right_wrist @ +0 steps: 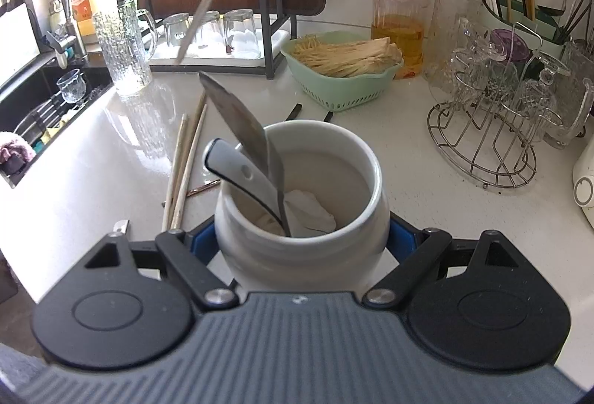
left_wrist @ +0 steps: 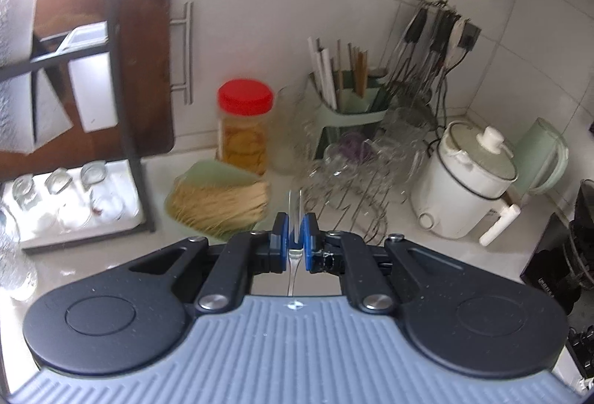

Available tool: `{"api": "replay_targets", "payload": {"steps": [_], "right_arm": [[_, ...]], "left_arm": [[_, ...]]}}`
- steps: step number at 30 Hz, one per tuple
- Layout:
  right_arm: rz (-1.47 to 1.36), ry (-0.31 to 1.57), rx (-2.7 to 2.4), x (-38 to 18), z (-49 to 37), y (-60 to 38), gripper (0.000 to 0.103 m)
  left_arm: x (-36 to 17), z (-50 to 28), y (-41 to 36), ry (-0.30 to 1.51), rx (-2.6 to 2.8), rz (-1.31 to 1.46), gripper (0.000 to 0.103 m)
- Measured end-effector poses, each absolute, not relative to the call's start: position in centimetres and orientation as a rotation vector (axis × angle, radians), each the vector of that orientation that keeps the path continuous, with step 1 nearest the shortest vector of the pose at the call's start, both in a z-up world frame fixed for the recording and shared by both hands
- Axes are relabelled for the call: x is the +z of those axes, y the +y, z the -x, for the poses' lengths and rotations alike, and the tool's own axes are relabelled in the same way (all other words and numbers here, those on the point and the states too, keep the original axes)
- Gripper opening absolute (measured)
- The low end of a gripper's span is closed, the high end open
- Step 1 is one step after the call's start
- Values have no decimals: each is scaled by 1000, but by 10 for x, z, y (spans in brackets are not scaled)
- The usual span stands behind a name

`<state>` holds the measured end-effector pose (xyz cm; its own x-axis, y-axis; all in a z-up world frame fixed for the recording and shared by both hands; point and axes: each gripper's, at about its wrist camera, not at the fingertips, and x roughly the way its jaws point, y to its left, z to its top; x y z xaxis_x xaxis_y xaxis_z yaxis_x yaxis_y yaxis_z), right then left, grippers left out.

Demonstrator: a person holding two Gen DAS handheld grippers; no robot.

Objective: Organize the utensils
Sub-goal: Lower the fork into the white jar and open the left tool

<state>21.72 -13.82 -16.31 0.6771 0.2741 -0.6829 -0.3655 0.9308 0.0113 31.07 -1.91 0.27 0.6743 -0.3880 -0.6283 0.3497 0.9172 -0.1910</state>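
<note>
The left gripper (left_wrist: 296, 237) is pinched nearly closed on a thin silver metal utensil (left_wrist: 294, 218); its shiny handle passes between the blue pads and runs back toward the camera, while the far end pokes out past the tips, too blurred to say which kind it is. Just beyond those tips sits a pale green plastic basket of straw-coloured sticks (left_wrist: 219, 200), and to its right a wire rack of upturned glasses (left_wrist: 356, 174). Behind the basket stands a clear jar with a red lid (left_wrist: 245, 129), and further back a green cutlery holder stuffed with chopsticks (left_wrist: 349, 99).

The right gripper (right_wrist: 302, 240) stands wide, its pads clamped on both sides of a white round ceramic pot (right_wrist: 300, 218) resting on the white bench (right_wrist: 427, 181). Inside the pot lean a grey-handled knife (right_wrist: 241, 170) and a broad steel blade (right_wrist: 237, 118), over a crumpled white paper (right_wrist: 308, 214) at the bottom. Just left of the pot, a few wooden chopsticks (right_wrist: 185, 159) lie loose on the bench. Further off on the left is a tall textured glass mug (right_wrist: 122, 51), and beyond it a dark sink (right_wrist: 44, 107).
</note>
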Motion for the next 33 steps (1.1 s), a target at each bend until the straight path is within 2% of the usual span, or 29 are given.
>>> {"api": "replay_targets", "payload": {"steps": [6,15,33], "right_arm": [[133,743,362,-163,-218,-137,91],[133,735,368,-164,-218,-138,91],[122,722,357,-165,-221,-138,91]], "left_arm": [[5,-314,-40,701,-463,45,10],[-26,-316,-69,710,-501,4,10],[-46,-292,-48,835,-488,20,10]]}}
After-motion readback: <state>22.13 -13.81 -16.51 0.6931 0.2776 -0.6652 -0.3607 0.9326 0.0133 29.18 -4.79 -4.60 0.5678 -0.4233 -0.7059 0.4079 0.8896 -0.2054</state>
